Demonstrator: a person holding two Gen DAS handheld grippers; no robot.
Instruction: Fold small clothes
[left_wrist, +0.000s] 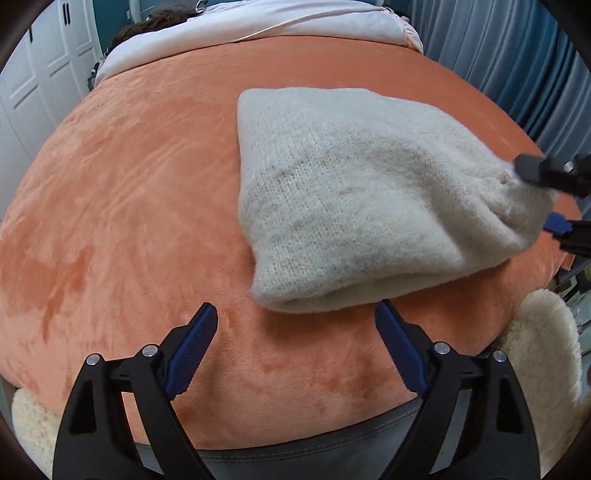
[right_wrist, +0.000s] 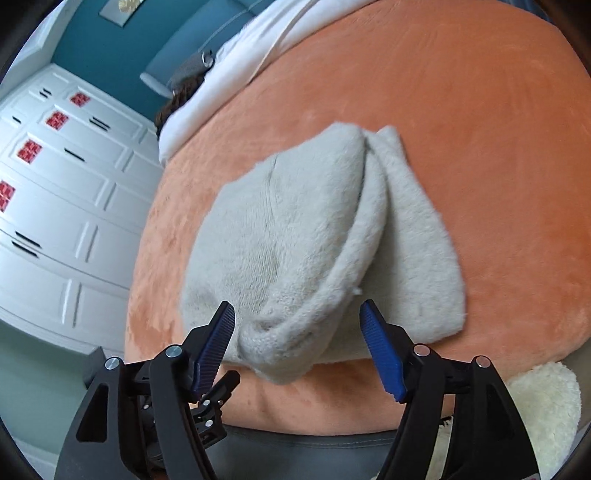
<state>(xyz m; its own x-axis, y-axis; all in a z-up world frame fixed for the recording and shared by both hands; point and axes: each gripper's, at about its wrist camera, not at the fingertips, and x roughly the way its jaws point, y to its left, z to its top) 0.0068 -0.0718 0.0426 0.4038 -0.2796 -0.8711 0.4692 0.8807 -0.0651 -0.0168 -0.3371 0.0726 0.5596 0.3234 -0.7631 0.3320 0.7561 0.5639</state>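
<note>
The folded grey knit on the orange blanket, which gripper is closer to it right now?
Right. The right gripper is open with its fingers straddling the near end of the folded grey knit. The left gripper is open over bare orange blanket, just short of the knit's edge.

hidden: knit garment inner layers | cut off: right hand-held gripper body

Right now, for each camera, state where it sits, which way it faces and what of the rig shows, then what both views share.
Left wrist: on the left gripper, facing down over the orange bedspread; its open jaws hold nothing, the folded knit lies ahead, and the right gripper shows at the knit's right end.
Right wrist: on the right gripper, facing down at the knit; its open jaws flank the near corner.
Shared: knit, bedspread, white wardrobe.
</note>
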